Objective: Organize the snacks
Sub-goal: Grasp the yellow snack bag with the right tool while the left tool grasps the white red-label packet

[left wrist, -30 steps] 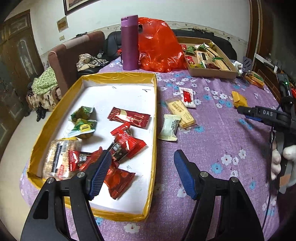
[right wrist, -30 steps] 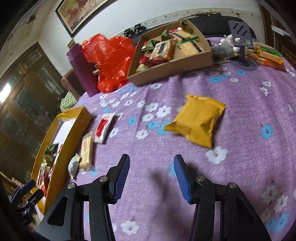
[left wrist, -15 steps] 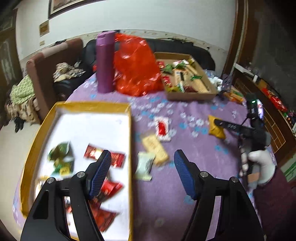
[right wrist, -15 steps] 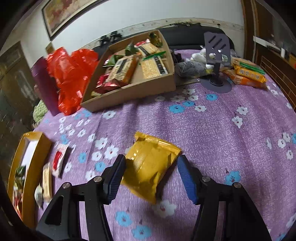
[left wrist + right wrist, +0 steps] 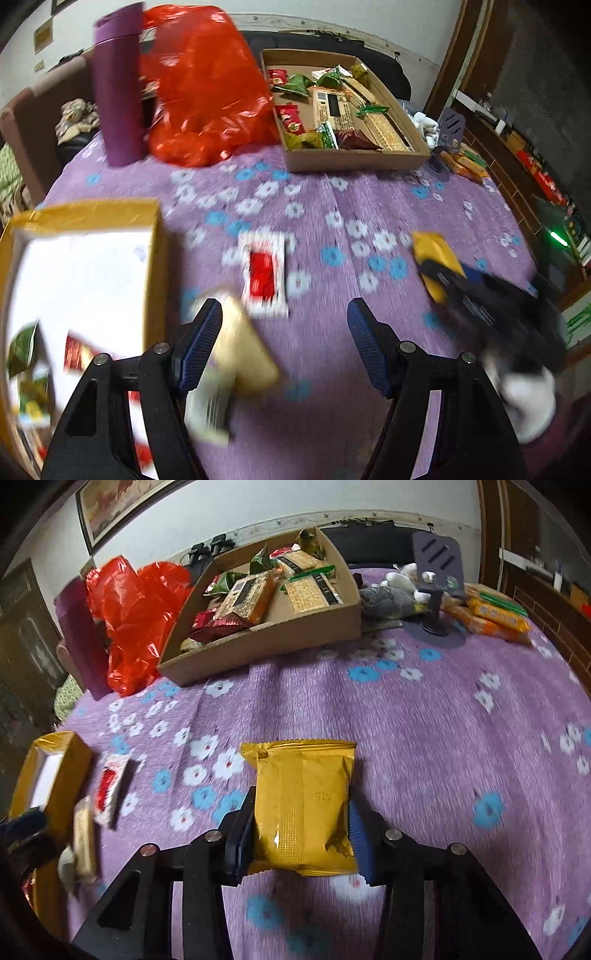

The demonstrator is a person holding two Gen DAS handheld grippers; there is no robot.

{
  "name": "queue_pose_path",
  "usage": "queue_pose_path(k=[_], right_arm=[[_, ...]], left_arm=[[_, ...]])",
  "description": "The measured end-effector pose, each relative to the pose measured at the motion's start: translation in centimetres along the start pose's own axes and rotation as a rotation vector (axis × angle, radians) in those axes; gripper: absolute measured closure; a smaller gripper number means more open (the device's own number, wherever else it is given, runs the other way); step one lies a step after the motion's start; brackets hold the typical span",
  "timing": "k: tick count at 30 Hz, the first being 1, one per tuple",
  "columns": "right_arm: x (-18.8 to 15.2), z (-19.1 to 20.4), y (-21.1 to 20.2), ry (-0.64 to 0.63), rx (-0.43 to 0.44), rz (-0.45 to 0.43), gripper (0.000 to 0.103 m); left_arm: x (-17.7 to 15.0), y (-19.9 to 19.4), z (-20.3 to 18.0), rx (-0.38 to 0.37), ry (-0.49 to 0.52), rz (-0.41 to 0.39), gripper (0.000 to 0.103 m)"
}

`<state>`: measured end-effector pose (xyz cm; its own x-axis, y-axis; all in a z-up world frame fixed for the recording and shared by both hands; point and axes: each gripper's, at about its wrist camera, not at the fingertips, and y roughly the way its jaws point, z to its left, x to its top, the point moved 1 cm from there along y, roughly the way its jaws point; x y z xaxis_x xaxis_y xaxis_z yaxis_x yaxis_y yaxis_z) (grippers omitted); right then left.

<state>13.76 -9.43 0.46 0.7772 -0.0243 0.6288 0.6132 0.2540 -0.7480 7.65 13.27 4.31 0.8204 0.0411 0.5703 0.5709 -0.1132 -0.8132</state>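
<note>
My right gripper (image 5: 301,836) is shut on a yellow snack packet (image 5: 303,805), its blue pads pressing both sides; the packet also shows in the left wrist view (image 5: 436,262) at the right. My left gripper (image 5: 284,343) is open and empty above the purple cloth. A tan biscuit packet (image 5: 243,350) lies just by its left finger, a red-and-white packet (image 5: 264,273) ahead of it. The yellow-rimmed tray (image 5: 88,218) with several wrapped snacks is at the left; its rim shows in the right wrist view (image 5: 62,771).
A cardboard box (image 5: 347,162) of snacks stands at the back, also in the right wrist view (image 5: 269,642). A red plastic bag (image 5: 207,85) and purple flask (image 5: 118,85) stand back left. A phone stand (image 5: 436,590) and orange packets (image 5: 495,616) are back right.
My right gripper moved up to the yellow packet and closed on it. My left gripper swung right, away from the tray and out over the cloth, still open.
</note>
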Motion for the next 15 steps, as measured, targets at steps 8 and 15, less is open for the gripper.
queue_pose_path(k=[8, 15], right_arm=[[-1.2, 0.3, -3.0, 0.031, 0.178, -0.013, 0.058], [-1.1, 0.3, -2.6, 0.018, 0.171, -0.022, 0.058]], left_arm=[[2.3, 6.0, -0.7, 0.115, 0.069, 0.089, 0.034], [1.7, 6.1, -2.5, 0.124, 0.157, 0.062, 0.072]])
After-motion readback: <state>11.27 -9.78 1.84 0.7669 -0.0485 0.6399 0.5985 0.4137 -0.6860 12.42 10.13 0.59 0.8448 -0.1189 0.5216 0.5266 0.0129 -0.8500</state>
